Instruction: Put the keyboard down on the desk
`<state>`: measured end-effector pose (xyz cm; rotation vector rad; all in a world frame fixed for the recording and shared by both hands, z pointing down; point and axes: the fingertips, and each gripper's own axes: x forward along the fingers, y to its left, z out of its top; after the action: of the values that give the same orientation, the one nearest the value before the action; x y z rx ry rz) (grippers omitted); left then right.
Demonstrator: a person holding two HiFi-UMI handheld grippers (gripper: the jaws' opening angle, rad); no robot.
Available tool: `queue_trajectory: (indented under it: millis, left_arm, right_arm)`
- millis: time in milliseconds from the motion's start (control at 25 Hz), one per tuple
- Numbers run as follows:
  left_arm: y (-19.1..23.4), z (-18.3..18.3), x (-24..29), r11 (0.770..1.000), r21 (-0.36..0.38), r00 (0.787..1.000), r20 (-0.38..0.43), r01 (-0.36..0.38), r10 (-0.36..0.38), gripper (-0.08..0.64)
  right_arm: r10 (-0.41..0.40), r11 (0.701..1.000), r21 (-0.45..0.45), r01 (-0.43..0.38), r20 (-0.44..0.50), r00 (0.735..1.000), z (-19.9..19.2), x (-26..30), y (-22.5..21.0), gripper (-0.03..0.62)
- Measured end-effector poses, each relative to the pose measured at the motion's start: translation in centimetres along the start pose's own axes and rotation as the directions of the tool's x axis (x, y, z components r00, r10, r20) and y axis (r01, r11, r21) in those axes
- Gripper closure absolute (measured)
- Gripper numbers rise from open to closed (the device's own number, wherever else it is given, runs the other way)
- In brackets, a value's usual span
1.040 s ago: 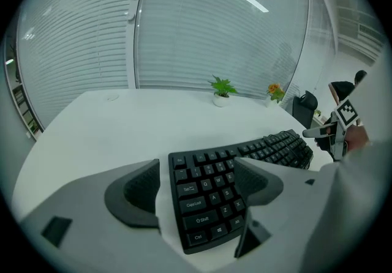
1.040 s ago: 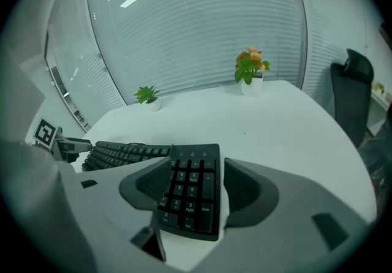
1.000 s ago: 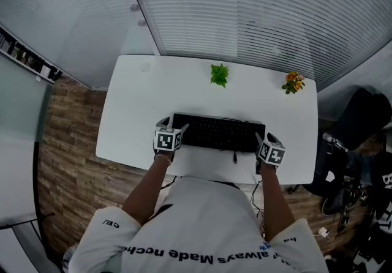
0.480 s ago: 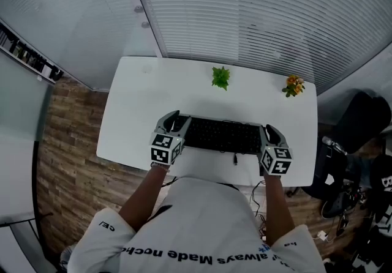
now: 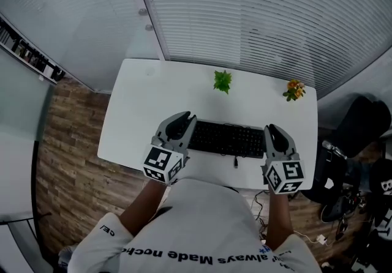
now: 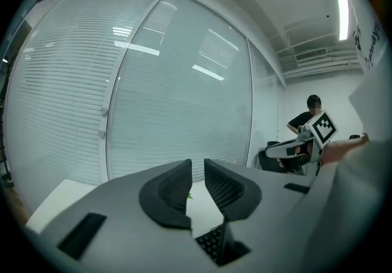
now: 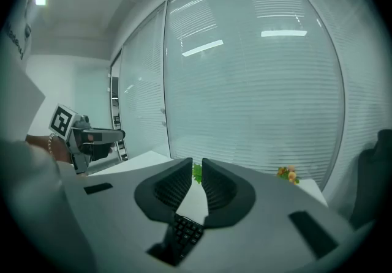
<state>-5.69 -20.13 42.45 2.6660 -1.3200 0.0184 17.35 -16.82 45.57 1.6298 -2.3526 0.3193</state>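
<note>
Black keyboard (image 5: pixel 225 139): lay flat on the white counter (image 5: pixel 138 119) near its front edge, keys up. Its long axis ran left to right along that edge.
Hidden ends: in the head view the keyboard's left end sat under the left tool (image 5: pixel 183 120) and its right end under the right tool (image 5: pixel 274 131), so neither end showed.
Lead: a short dark lead (image 5: pixel 236 160) stuck out past the keyboard's front edge; where it went from there could not be made out.
Hands: covered by each tool's marker cube (image 5: pixel 162 164) in the head view; only the forearms showed.
Left tool: pressed together, with nothing between its jaws.
Right tool: its jaws had just been closing and stood all but together, with only a thin slit between them and nothing in it.
Gripper views: each showed only a small patch of keys low down behind the jaw roots, the rest cut off by the tool's own body.
Left gripper view alone: showed a person (image 6: pixel 308 120) seated at the far right of the room.
Right gripper view: caught the green plant (image 5: pixel 223 80) through the slit and the orange flowers (image 5: pixel 294 89) off to the right, both at the counter's back.
Head view alone: showed the counter's whole outline and the wood floor (image 5: pixel 67 161) beside it.
</note>
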Motion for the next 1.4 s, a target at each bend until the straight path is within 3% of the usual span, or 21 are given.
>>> queue_trajectory:
  millis: [360, 720, 1400]
  left_arm:
    - [-3.9, 6.0, -1.9, 0.995, 0.085, 0.992, 0.105, 0.059, -0.068, 0.482]
    - [-5.2, 9.8, -3.4, 0.991, 0.122, 0.976, 0.201, 0.054, -0.078, 0.482]
    - [-5.1, 10.1, -3.0, 0.991, 0.122, 0.975, 0.204, 0.064, -0.088, 0.482]
  right_arm:
    - [0.045, 0.996, -0.076, -0.038, 0.093, 0.995, 5.5, -2.6, 3.3, 0.56]
    - [0.067, 0.993, -0.111, -0.049, 0.156, 0.985, 8.3, -4.7, 5.0, 0.574]
    - [0.035, 0.978, -0.209, -0.001, 0.16, 0.987, 9.4, -4.6, 5.2, 0.578]
